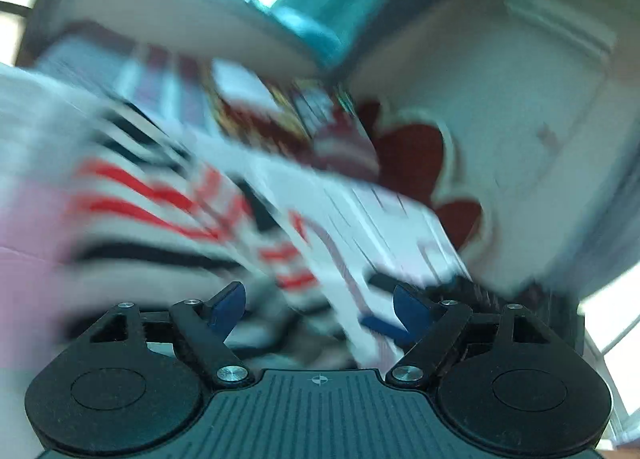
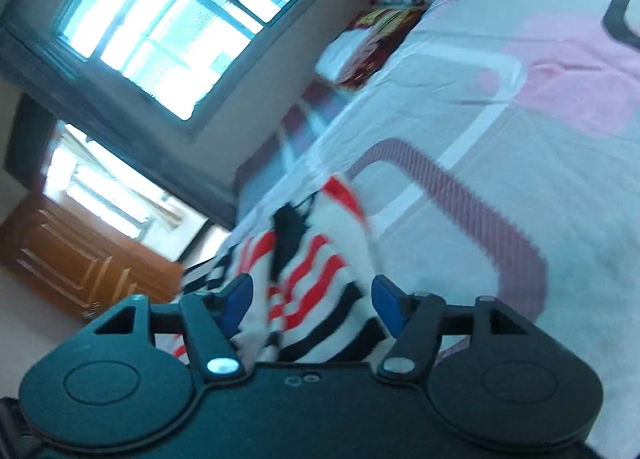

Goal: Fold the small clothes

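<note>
Garment (image 2: 308, 279), white with red and black stripes, lies rumpled on the bed (image 2: 500, 131), near the bed's left edge in the right wrist view. Left wrist view is heavily motion-blurred: same striped cloth (image 1: 160, 199) fills left and centre, bedsheet pattern runs to the right, a red-and-white shape (image 1: 416, 155) sits beyond, too smeared to identify.

Left gripper (image 1: 320, 305): jaws spread wide, blue pads apart, nothing pinched; blurred cloth passes beyond the gap, contact can't be judged.

Right gripper (image 2: 310, 305): jaws spread, blue pads apart. Cloth bunches up in the gap between them. Left pad (image 2: 238, 301) looks to be against a fold, right pad clear of the fabric, so no pinch.

Room, left to right in the right view: wooden door (image 2: 80, 259), window (image 2: 160, 27) on the wall, then the bed edge running diagonally up to a red patterned bundle (image 2: 384, 19) at the far end. Sheet to the right of the garment is flat and bare, pink and mauve print.
</note>
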`<state>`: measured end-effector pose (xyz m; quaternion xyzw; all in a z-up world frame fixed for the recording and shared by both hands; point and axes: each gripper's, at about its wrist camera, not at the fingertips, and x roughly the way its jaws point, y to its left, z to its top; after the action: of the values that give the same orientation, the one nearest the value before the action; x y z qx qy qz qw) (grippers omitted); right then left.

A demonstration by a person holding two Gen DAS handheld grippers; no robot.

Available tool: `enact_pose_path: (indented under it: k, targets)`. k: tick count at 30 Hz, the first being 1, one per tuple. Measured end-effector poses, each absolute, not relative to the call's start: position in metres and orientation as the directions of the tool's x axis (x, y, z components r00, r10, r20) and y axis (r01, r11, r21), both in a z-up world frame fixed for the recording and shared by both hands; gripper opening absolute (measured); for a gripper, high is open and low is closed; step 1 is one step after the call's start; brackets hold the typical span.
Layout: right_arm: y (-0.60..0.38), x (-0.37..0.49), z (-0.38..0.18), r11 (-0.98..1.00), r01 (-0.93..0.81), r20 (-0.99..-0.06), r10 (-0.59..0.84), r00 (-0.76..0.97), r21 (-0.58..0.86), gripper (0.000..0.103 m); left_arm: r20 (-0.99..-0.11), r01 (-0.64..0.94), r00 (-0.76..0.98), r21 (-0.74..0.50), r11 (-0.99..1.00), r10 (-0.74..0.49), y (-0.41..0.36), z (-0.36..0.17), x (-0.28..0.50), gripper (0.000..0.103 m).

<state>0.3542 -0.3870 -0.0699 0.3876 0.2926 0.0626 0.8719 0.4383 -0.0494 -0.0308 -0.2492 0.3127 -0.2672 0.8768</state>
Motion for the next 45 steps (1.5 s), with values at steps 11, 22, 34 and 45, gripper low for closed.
enact_pose_path:
  k: [11, 22, 34, 45]
  targets:
    - [-0.314, 0.395, -0.059, 0.806, 0.035, -0.596, 0.407, 0.692, 0.591, 0.070, -0.632, -0.008, 0.679, -0.515, 0.857, -0.374, 0.047, -0.080, 0.446, 0.081]
    - [-0.276, 0.415, -0.066, 0.934, -0.032, -0.742, 0.304, 0.598, 0.357, 0.064, -0.637, -0.004, 0.664, -0.528, 0.849, -0.393, 0.030, -0.103, 0.445, 0.081]
    - [-0.278, 0.366, -0.026, 0.934, -0.300, -0.442, 0.357, 0.823, 0.195, 0.024, -0.582, 0.101, 0.703, -0.487, 0.868, -0.409, -0.001, -0.078, 0.462, 0.081]
    - [-0.360, 0.368, -0.094, 0.901, -0.125, -0.463, 0.327, 0.824, 0.415, 0.023, -0.613, 0.196, 0.647, -0.442, 0.876, -0.454, -0.043, -0.072, 0.469, 0.081]
